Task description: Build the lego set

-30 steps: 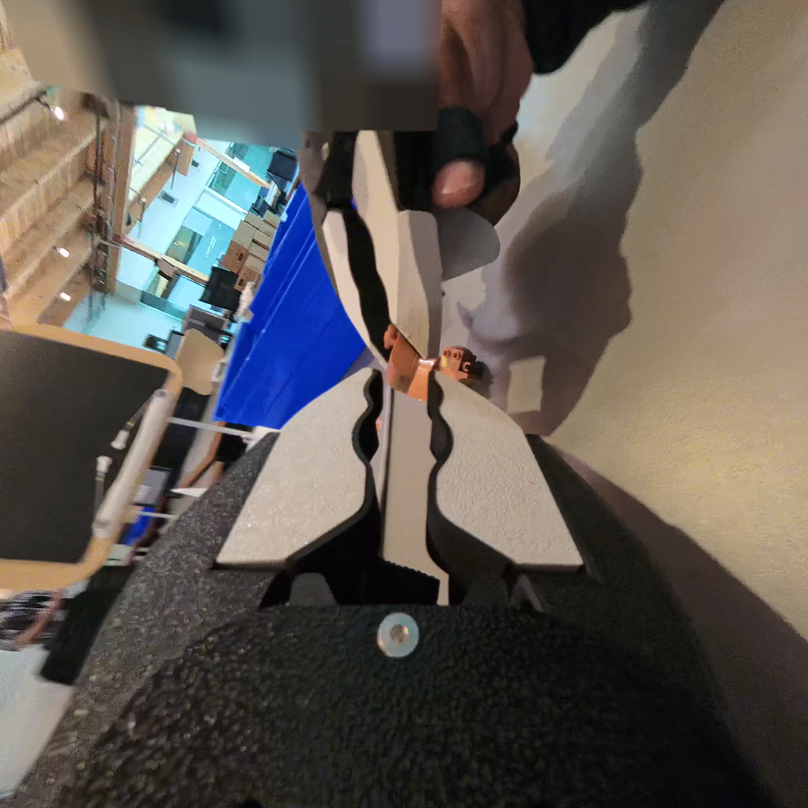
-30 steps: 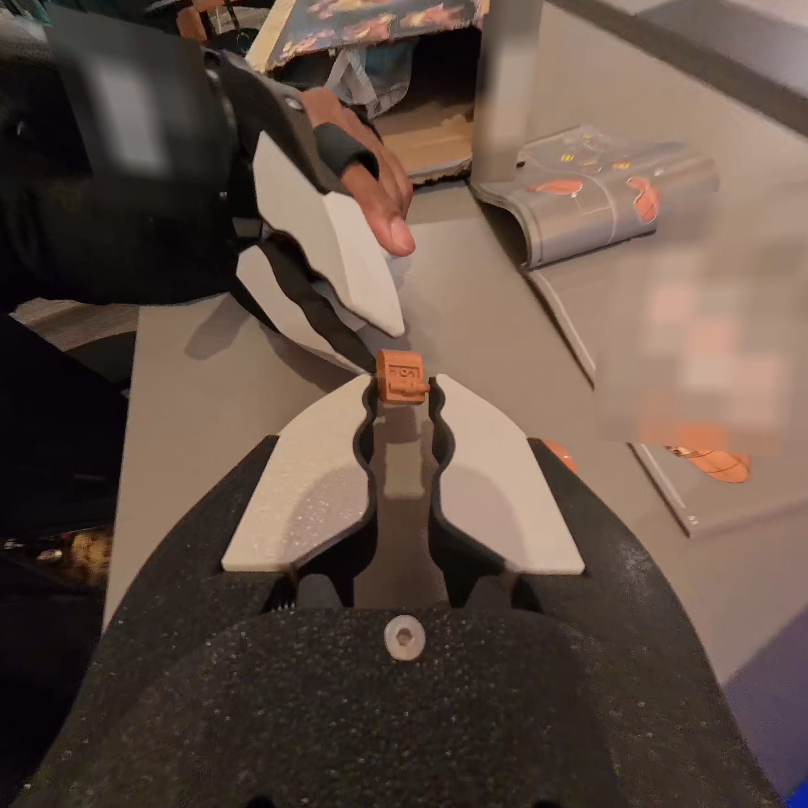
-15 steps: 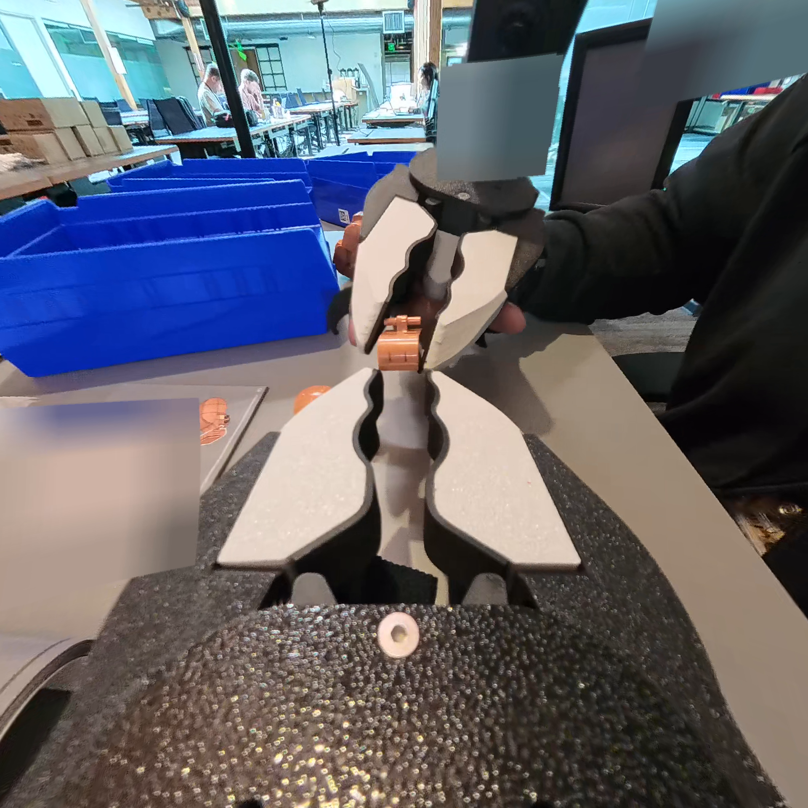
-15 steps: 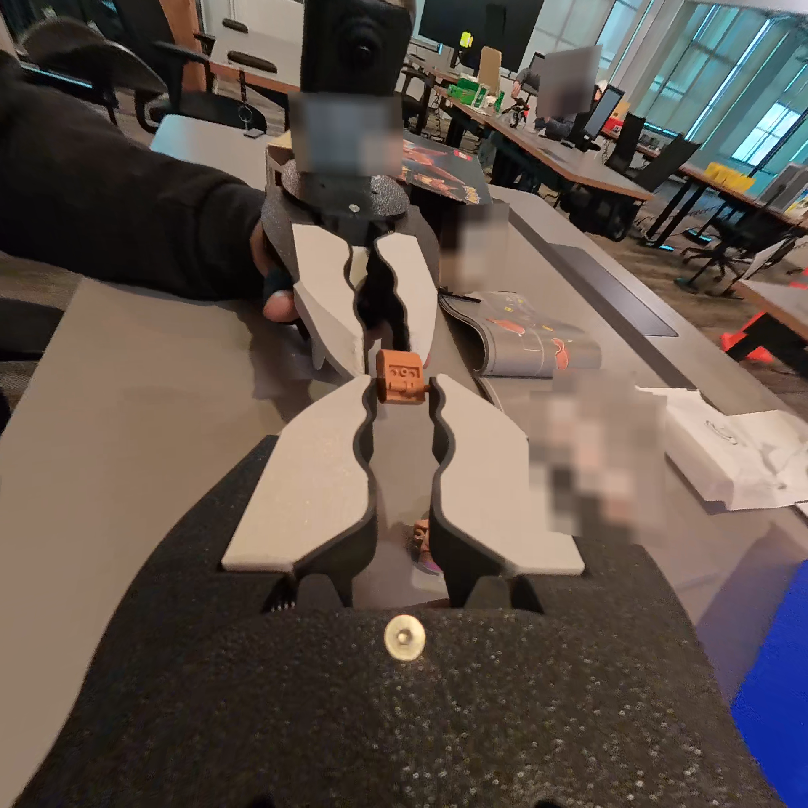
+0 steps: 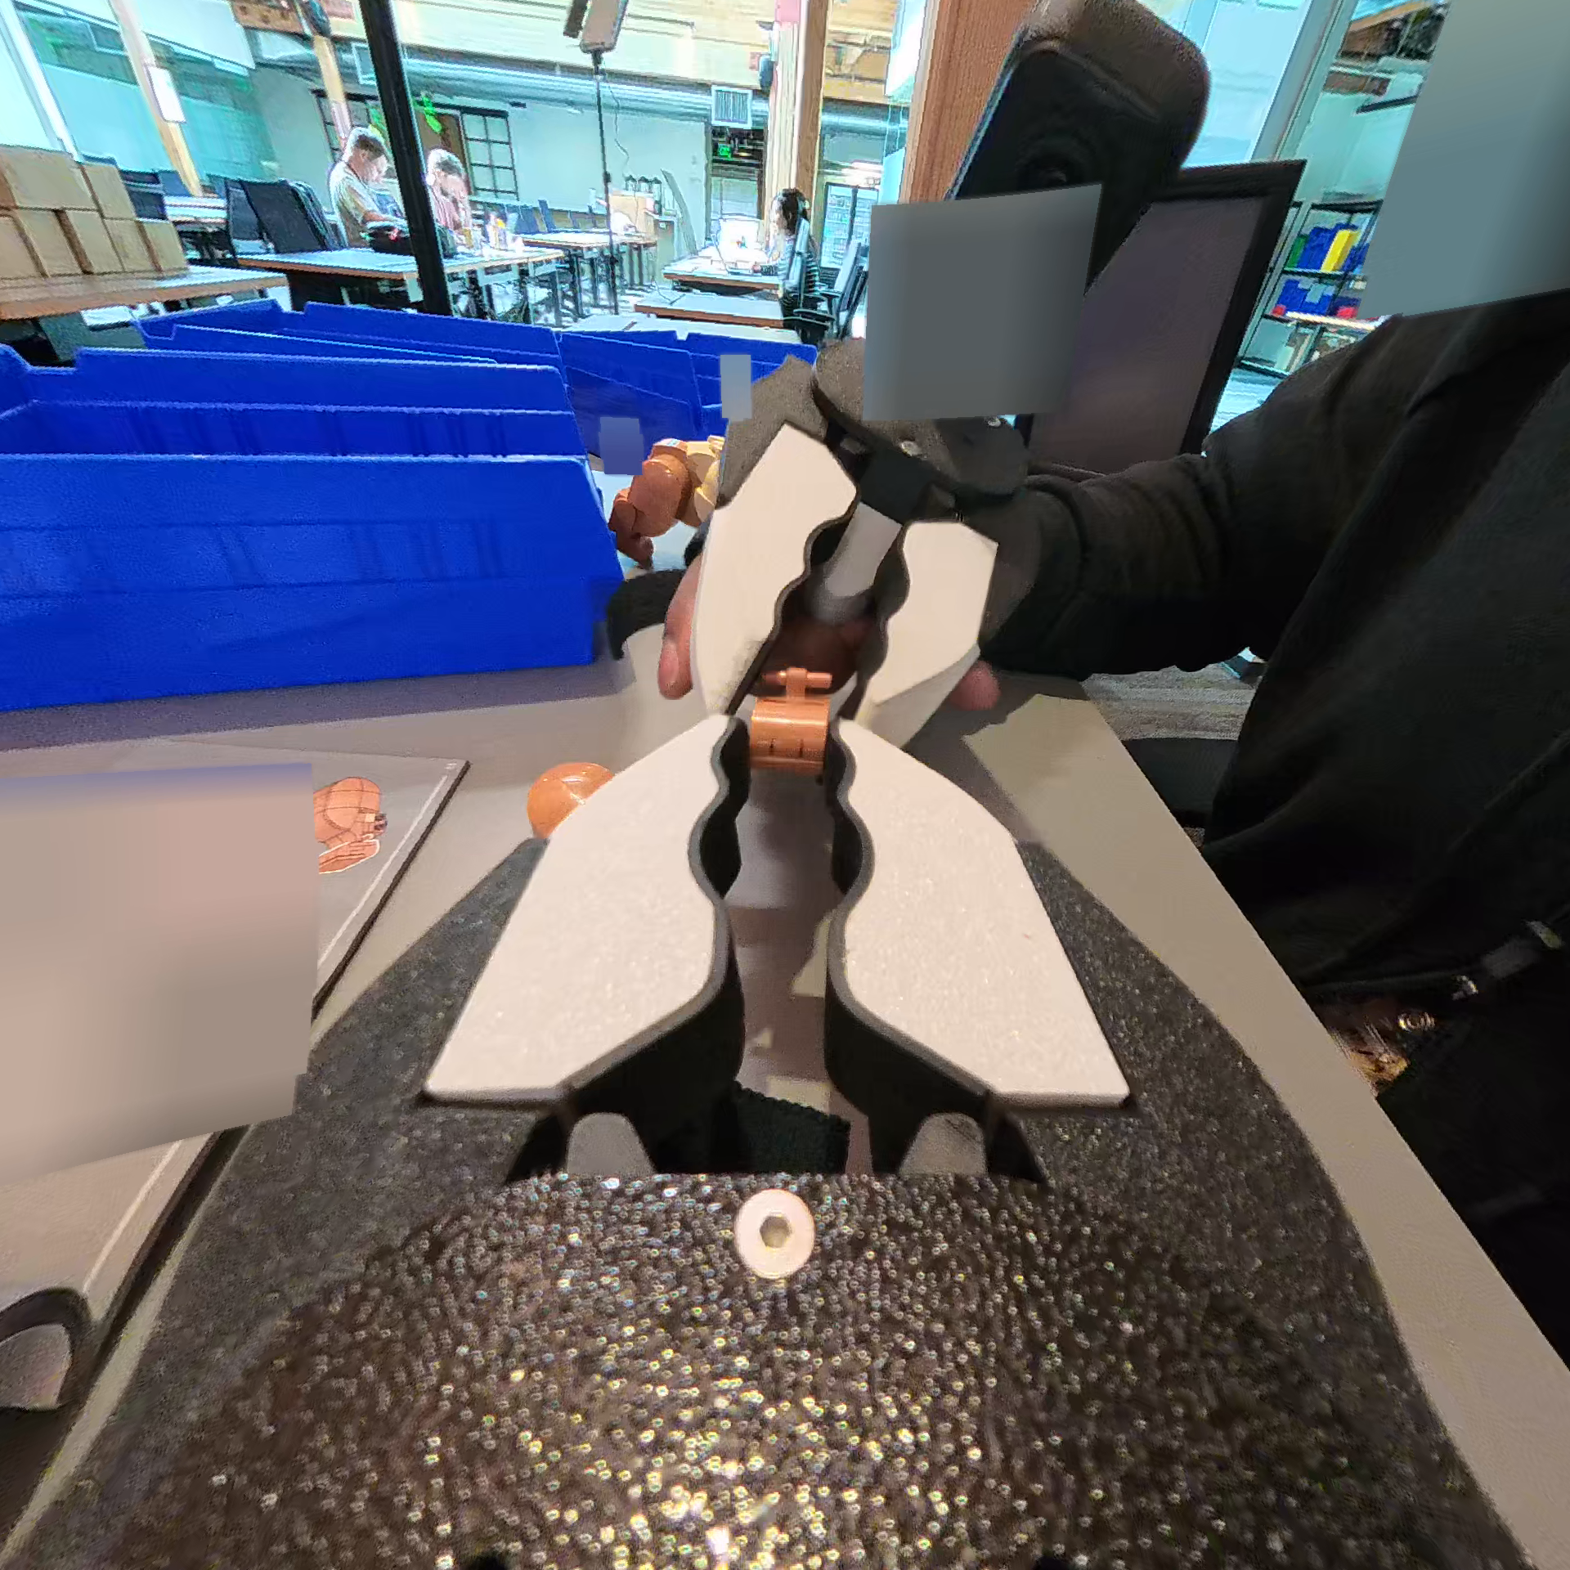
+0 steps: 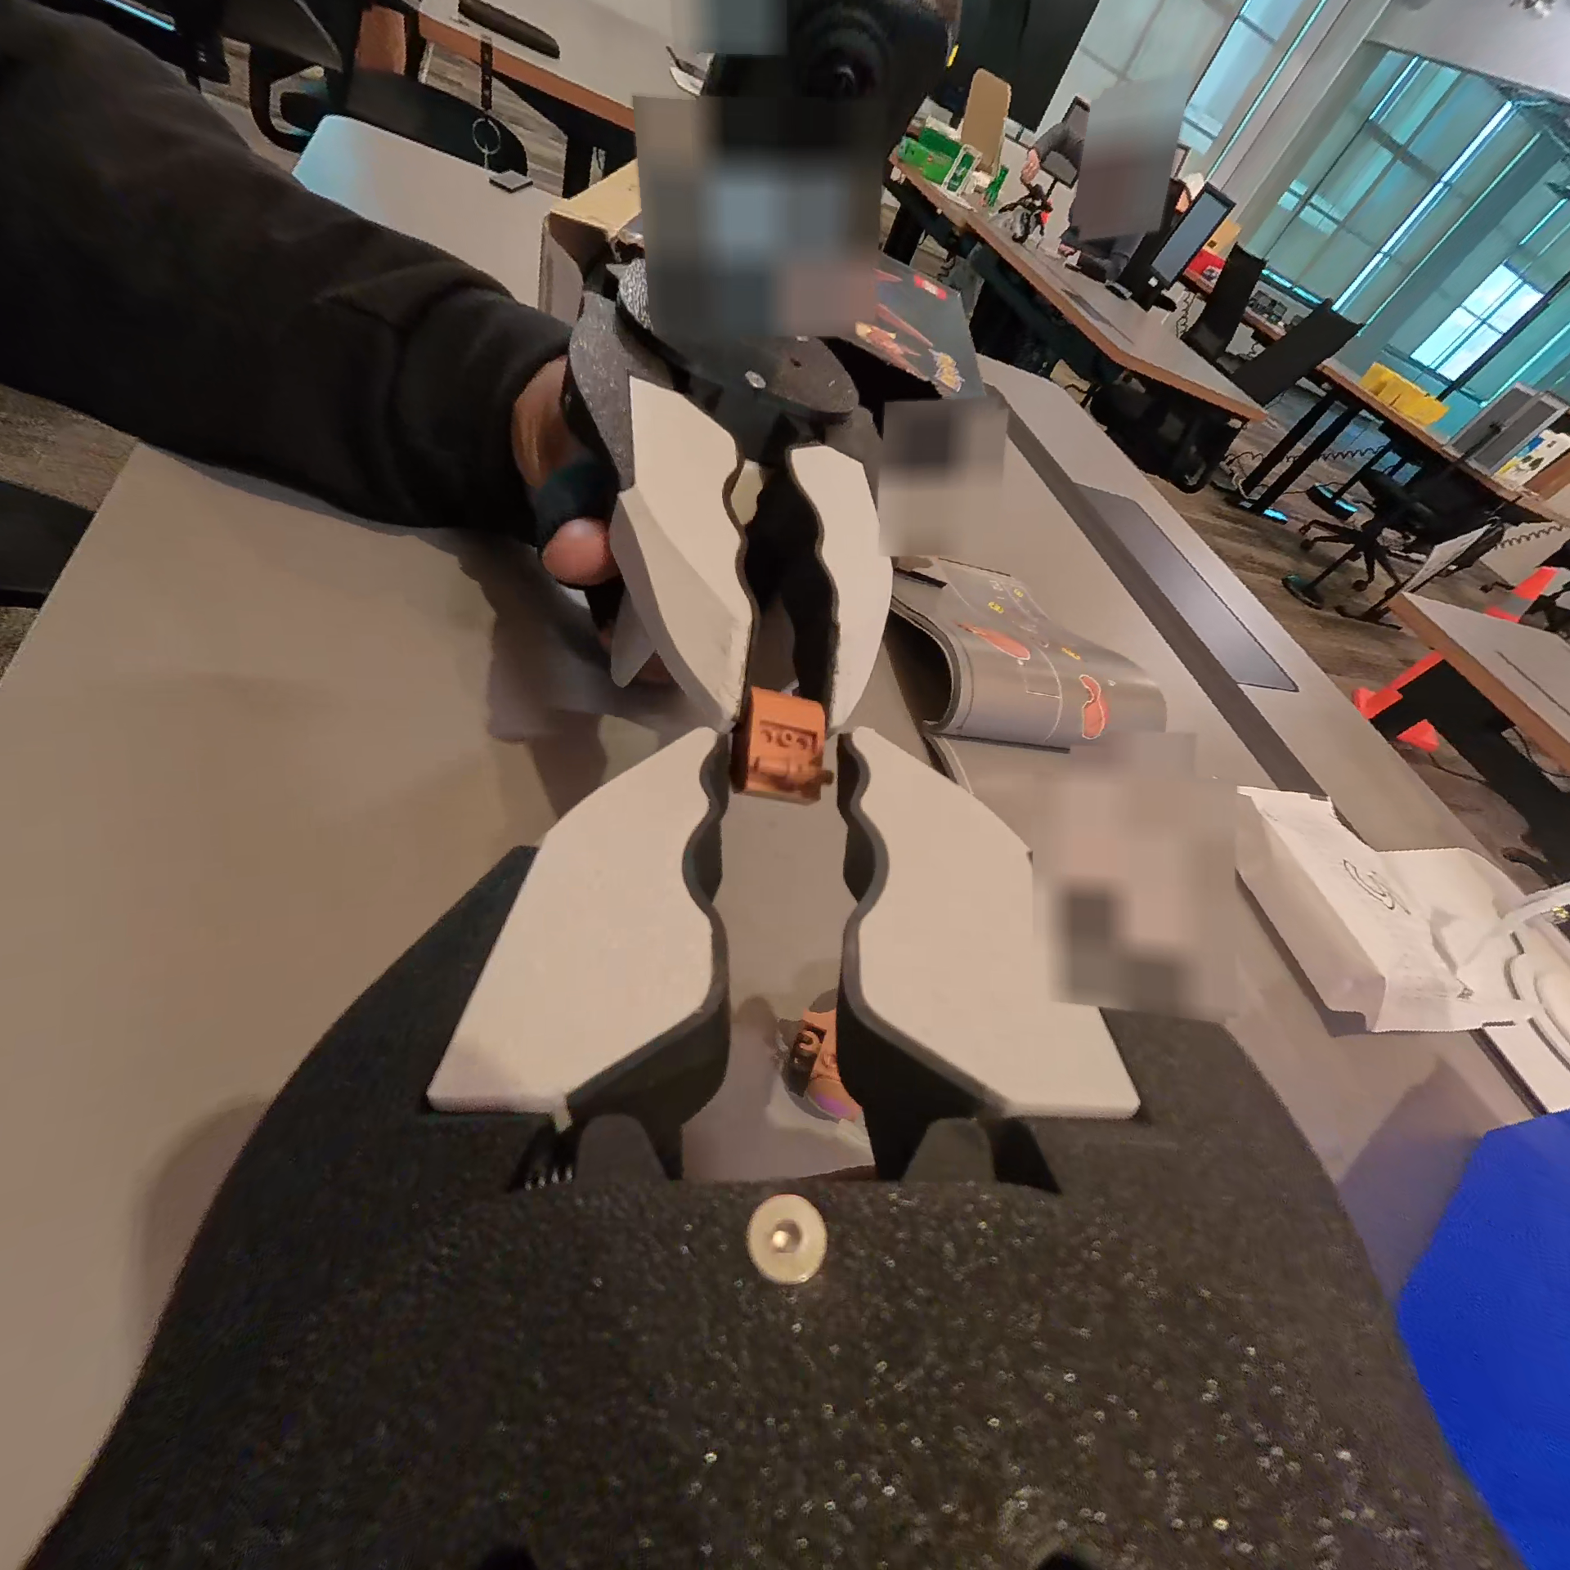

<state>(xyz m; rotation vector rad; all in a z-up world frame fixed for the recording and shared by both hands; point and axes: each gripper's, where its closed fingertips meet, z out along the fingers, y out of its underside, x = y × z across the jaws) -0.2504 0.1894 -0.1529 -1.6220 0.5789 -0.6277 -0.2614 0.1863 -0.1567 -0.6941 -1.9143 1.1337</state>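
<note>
Two grippers meet tip to tip above the grey worktop [image 5: 1053, 765]. Left gripper [image 5: 786, 737] jaws clamp one orange lego piece [image 5: 787, 742]; right gripper [image 6: 777, 756] jaws clamp a second orange piece [image 6: 777, 754]. Blue bins [image 5: 297, 544] border the far edge; an open booklet [image 6: 1036, 680] lies nearby.

I am looking across a grey table [image 5: 1062, 765] into an open office. Blue bins [image 5: 297, 544] are standing in rows along its far side. Long wood-edged desks [image 6: 1130, 331] with black chairs [image 6: 1368, 527] are filling the room, and daylight is coming through tall windows [image 6: 1402, 195]. A black post [image 5: 399, 153] is rising behind the bins.
</note>
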